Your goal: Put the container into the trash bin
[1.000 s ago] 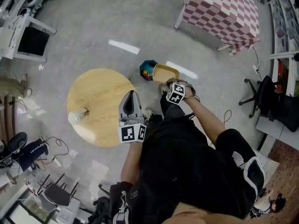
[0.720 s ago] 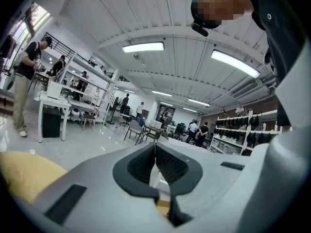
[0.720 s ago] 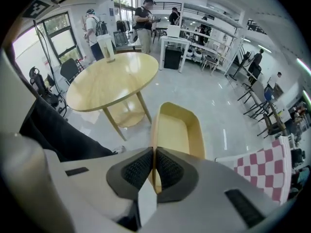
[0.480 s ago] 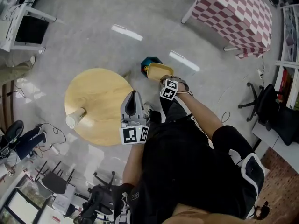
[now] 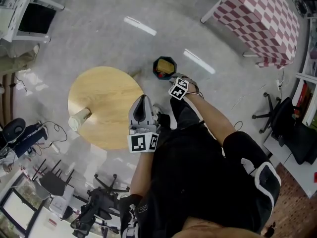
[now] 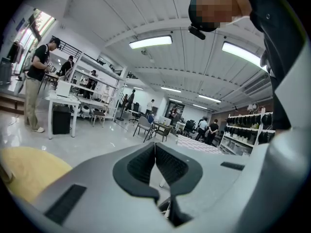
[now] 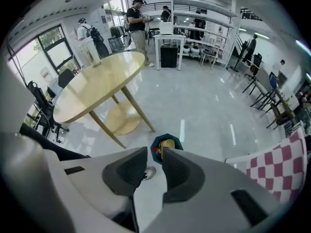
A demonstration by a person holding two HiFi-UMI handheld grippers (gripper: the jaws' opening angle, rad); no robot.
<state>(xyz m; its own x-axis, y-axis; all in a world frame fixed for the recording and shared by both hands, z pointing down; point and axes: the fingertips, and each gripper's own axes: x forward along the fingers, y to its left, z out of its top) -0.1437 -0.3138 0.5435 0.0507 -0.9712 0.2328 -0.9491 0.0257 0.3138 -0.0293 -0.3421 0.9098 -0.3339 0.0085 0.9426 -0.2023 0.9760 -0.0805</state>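
Note:
The dark teal trash bin stands on the floor just beyond the round table. The yellow container lies inside it, also visible as the container in the bin straight below my right gripper's jaws. My right gripper hangs just above the bin, pointing steeply down. Its jaws are opening, with a gap and nothing between them. My left gripper is held over the table's near edge, its pads together on nothing.
A round wooden table carries a pale cup-like object at its left edge. A table with a red-and-white checked cloth stands at the back right. An office chair is at the right. Desks and people stand farther off.
The yellow container was held in my right gripper above the bin; now it lies in the bin and the jaws have parted. The right gripper sank toward the bin.

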